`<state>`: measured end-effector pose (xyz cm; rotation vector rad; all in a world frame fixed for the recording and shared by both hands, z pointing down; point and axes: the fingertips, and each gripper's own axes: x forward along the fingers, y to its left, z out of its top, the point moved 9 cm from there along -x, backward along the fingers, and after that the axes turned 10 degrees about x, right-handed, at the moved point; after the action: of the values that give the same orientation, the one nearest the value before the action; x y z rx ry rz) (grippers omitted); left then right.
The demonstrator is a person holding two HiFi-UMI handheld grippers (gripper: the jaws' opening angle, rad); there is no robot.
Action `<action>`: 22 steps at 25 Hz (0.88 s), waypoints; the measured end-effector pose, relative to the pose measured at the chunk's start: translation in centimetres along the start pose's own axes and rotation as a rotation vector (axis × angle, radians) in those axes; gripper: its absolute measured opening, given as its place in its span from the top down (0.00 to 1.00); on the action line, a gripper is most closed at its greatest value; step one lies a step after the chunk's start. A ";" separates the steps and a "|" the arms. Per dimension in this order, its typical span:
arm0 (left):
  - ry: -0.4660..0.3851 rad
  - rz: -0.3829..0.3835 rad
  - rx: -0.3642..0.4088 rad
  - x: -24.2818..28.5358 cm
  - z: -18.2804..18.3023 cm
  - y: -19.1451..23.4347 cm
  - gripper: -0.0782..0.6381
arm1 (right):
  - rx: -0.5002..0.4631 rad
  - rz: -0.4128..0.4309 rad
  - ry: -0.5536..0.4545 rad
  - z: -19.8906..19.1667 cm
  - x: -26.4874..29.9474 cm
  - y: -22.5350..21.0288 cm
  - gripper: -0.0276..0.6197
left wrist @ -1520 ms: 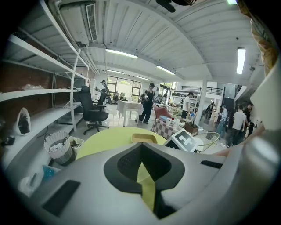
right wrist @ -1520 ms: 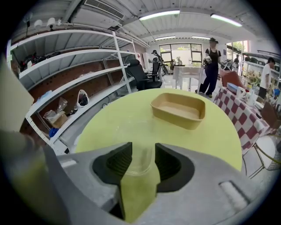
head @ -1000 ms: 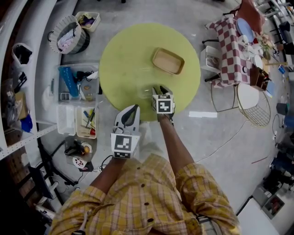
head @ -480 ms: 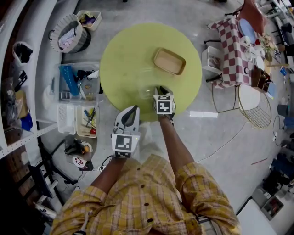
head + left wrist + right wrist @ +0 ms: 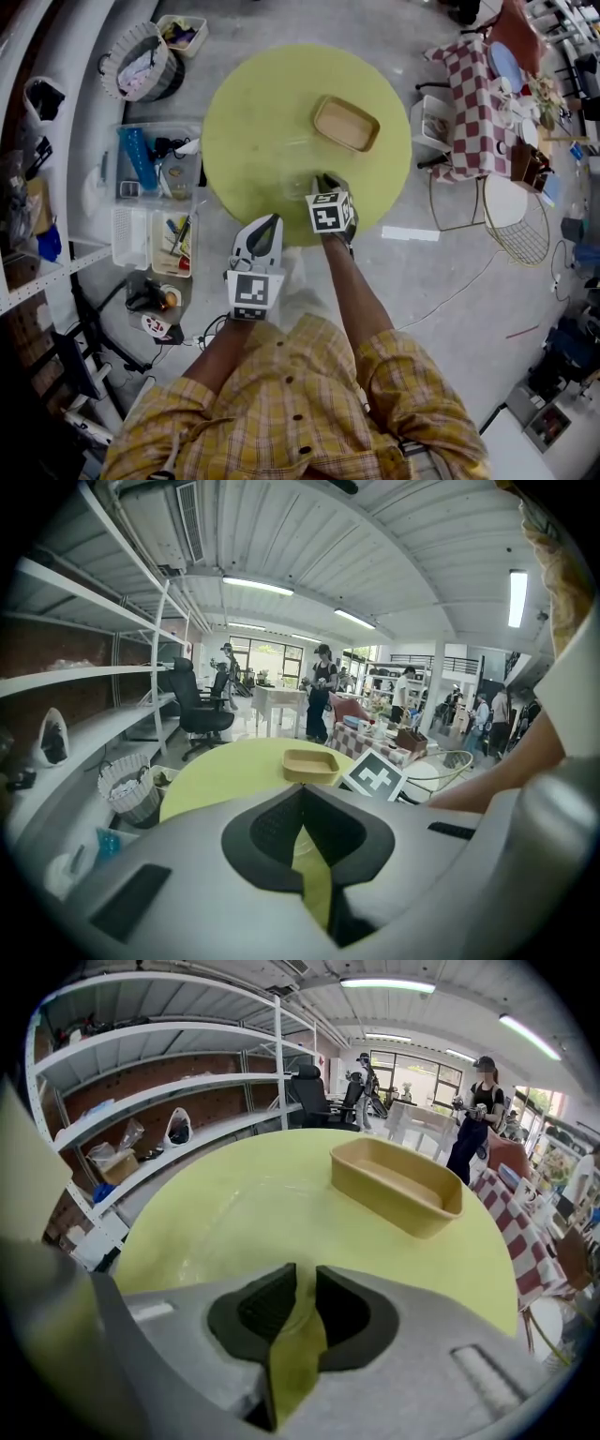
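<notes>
The clear cup (image 5: 298, 1309) sits near the near edge of the round yellow counter (image 5: 253, 112), pinched between the narrow-set jaws of the right hand-held gripper (image 5: 302, 1283). A tan tray (image 5: 398, 1185) lies beyond it, well apart. The left hand-held gripper (image 5: 302, 794), its jaws together on nothing, hovers at the counter's near edge.
</notes>
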<state>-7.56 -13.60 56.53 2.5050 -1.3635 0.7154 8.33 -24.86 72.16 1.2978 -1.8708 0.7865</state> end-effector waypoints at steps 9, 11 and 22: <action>-0.005 0.008 -0.014 -0.6 -0.3 0.4 0.89 | 0.185 0.095 -0.050 -0.7 -0.4 -1.1 0.89; -0.009 0.005 -0.009 -0.9 -0.3 0.3 0.89 | 0.191 0.093 -0.070 -0.9 -1.0 -0.9 0.89; -0.024 0.008 0.016 -2.3 0.2 0.5 0.89 | 0.257 0.104 -0.139 -1.0 -3.5 -0.5 0.89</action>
<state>-8.95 -12.25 55.18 2.5298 -1.3823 0.7027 9.83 -22.39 69.86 1.4528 -2.0106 1.0429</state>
